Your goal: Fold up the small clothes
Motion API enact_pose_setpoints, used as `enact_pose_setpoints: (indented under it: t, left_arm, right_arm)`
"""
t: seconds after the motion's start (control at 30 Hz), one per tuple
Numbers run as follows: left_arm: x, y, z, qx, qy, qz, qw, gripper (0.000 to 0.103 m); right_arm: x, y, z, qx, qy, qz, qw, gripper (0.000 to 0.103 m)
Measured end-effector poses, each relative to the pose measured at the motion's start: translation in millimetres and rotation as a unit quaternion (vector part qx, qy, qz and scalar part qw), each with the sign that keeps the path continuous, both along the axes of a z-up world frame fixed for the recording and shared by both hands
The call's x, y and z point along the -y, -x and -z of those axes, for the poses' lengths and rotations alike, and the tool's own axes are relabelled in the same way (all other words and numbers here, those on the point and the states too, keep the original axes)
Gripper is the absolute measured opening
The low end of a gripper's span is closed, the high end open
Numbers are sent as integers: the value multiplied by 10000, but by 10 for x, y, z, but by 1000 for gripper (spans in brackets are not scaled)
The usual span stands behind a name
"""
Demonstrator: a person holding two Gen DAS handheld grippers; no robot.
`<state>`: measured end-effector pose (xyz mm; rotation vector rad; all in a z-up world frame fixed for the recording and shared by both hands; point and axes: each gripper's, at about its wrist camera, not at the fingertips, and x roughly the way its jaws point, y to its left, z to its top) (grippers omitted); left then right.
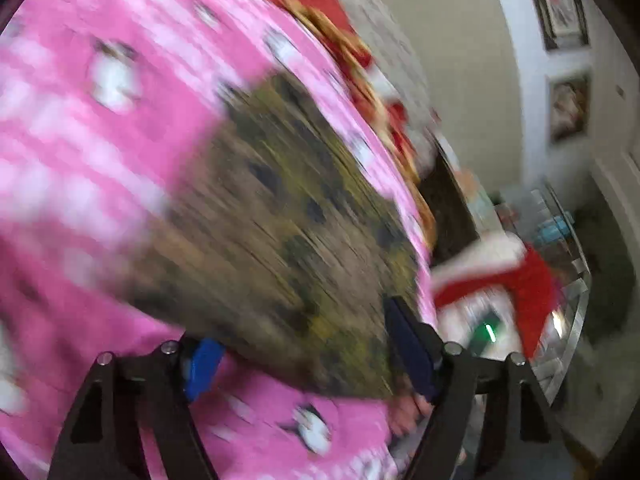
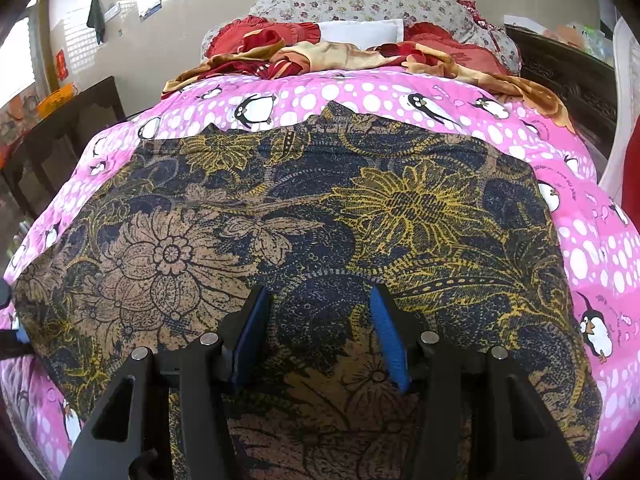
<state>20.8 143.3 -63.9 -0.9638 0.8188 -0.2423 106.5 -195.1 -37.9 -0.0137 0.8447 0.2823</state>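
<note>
Beneath both tools lies one bed covered by a pink quilt printed with white dots and penguins [image 2: 592,240], and spread flat on it is one dark navy cloth with gold and tan flower print [image 2: 320,208]. Beyond the cloth, far ahead of the right tool, sit a heap of red and orange bedding [image 2: 288,54], one flowered grey pillow [image 2: 360,0] and one white pillow [image 2: 362,32].

One right tool [image 2: 316,320] points steeply down over the near edge of the cloth, its two blue-padded fingers [image 2: 386,332] standing apart; fabric lies between them, but I cannot tell whether they pinch it.

One left tool [image 1: 304,344] tilts gently downward at the cloth's edge [image 1: 280,220], in a badly blurred view. Its jaws are spread wide with cloth between them, the pads not visibly pressing.
</note>
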Motion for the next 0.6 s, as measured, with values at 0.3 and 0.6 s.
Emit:
enact_pose_setpoints:
  t: [0.3, 0.6]
  left_arm:
    - [43, -9, 72, -258, -389, -181, 9987, 67]
    - [-94, 137, 172, -465, -441, -386, 9972, 29]
  right_arm:
    - [-12, -2, 1, -2, 0, 3, 10000, 49]
    - [-11, -5, 3, 0, 23, -3, 10000, 49]
